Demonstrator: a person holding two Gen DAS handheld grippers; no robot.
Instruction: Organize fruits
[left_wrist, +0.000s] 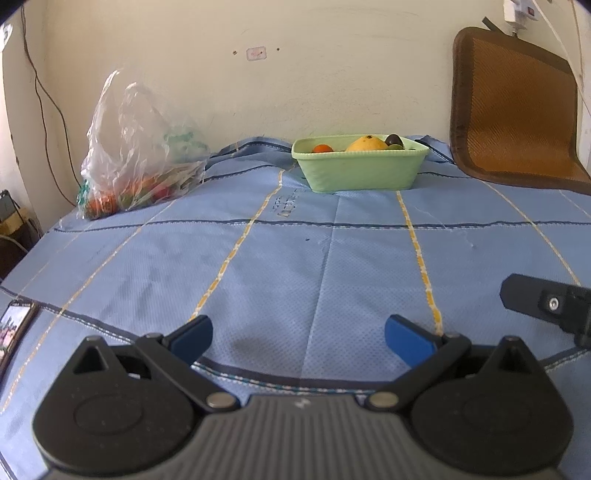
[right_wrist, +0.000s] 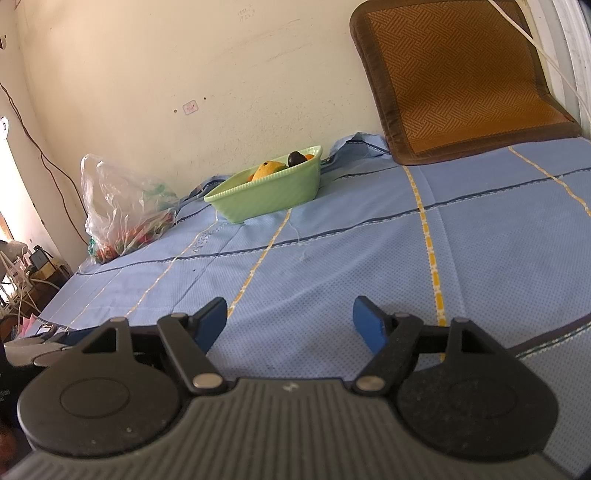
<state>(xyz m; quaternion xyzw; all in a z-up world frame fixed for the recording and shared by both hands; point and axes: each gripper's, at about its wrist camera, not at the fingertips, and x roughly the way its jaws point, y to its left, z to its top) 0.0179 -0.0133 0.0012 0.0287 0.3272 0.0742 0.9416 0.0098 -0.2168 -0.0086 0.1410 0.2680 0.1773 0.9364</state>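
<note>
A light green basket (left_wrist: 360, 168) (right_wrist: 266, 192) stands at the far side of the blue bedsheet, near the wall. In it lie a yellow fruit (left_wrist: 366, 144) (right_wrist: 266, 170), a small orange fruit (left_wrist: 322, 148) and a dark round fruit (left_wrist: 393, 140) (right_wrist: 294, 158). Left of the basket, a clear plastic bag (left_wrist: 142, 155) (right_wrist: 123, 210) holds red, orange and green fruits. My left gripper (left_wrist: 297, 338) is open and empty, low over the near end of the bed. My right gripper (right_wrist: 290, 323) is open and empty too. Part of the right gripper shows at the left wrist view's right edge (left_wrist: 546, 302).
A brown woven mat (left_wrist: 517, 107) (right_wrist: 465, 77) leans on the wall at the back right. The blue bedsheet (left_wrist: 295, 258) (right_wrist: 369, 251) stretches between the grippers and the basket. A phone (left_wrist: 14, 332) lies at the near left edge. Cables and clutter (right_wrist: 22, 280) sit beyond the bed's left side.
</note>
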